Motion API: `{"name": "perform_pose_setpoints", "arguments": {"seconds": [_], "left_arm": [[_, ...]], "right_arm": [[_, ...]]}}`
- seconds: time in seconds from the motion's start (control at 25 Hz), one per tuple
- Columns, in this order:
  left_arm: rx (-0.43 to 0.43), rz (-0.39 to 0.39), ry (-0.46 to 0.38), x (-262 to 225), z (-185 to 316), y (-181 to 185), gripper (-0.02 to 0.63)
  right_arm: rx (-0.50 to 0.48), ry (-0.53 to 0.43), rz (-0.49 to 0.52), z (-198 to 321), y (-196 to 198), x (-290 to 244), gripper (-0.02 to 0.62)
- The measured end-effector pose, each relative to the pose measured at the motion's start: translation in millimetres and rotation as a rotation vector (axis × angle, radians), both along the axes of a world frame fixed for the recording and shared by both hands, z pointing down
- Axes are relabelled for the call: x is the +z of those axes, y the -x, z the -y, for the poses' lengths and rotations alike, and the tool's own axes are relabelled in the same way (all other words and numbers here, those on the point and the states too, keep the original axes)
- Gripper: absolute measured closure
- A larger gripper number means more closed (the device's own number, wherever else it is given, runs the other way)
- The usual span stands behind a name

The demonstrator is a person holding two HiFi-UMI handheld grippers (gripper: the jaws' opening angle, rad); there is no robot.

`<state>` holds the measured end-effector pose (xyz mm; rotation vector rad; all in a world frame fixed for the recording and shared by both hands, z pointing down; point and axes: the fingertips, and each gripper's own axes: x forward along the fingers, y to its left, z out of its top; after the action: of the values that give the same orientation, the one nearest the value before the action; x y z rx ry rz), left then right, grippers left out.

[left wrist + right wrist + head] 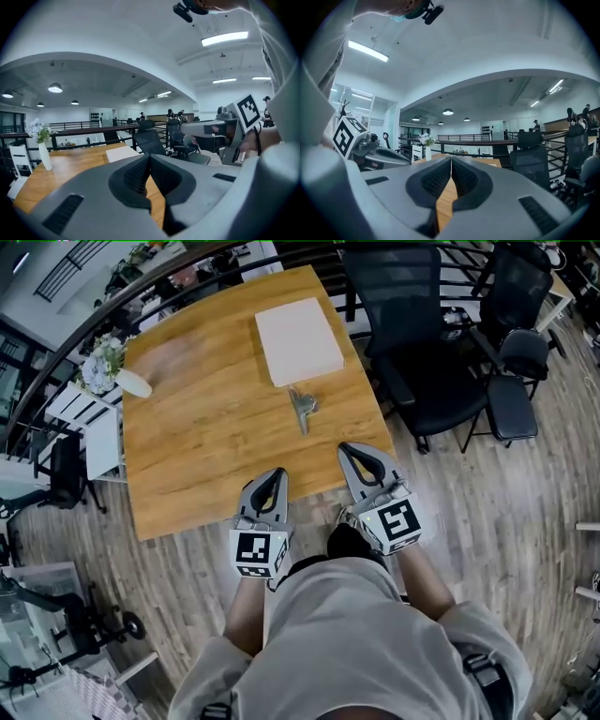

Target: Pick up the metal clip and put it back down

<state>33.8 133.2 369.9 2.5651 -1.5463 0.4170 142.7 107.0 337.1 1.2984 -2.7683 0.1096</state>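
The metal clip [302, 407] lies on the wooden table [206, 437], just in front of a white box [298, 340]. My left gripper [277, 473] hangs over the table's near edge, jaws pressed together with nothing between them. To its right, my right gripper [346, 450] is also over the near edge, below the clip and apart from it, jaws likewise together and empty. In the left gripper view the left gripper [150, 156] shows its pads meeting, with the right gripper beside it. In the right gripper view the right gripper [451, 159] is shut. The clip is hidden in both gripper views.
A white vase with flowers [111, 368] stands at the table's far left corner. Black office chairs [441, 343] stand to the right of the table. A white chair [94, 427] sits at the left. A railing [468, 138] runs behind the table.
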Motion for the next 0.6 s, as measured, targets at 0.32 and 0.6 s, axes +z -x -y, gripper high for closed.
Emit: {"name": "perform_pose_setpoints", "arguments": {"seconds": [0.32, 0.6], "left_arm": [[0.06, 0.128, 0.093, 39.1, 38.1, -17.0, 0.581], [0.145, 0.243, 0.129, 68.9, 71.6, -28.6, 0.581]], "right_arm": [[-0.005, 0.112, 0.003, 42.7, -16.0, 45.4, 0.568], [0.002, 0.181, 0.001, 56.0, -18.4, 81.4, 0.568]]}}
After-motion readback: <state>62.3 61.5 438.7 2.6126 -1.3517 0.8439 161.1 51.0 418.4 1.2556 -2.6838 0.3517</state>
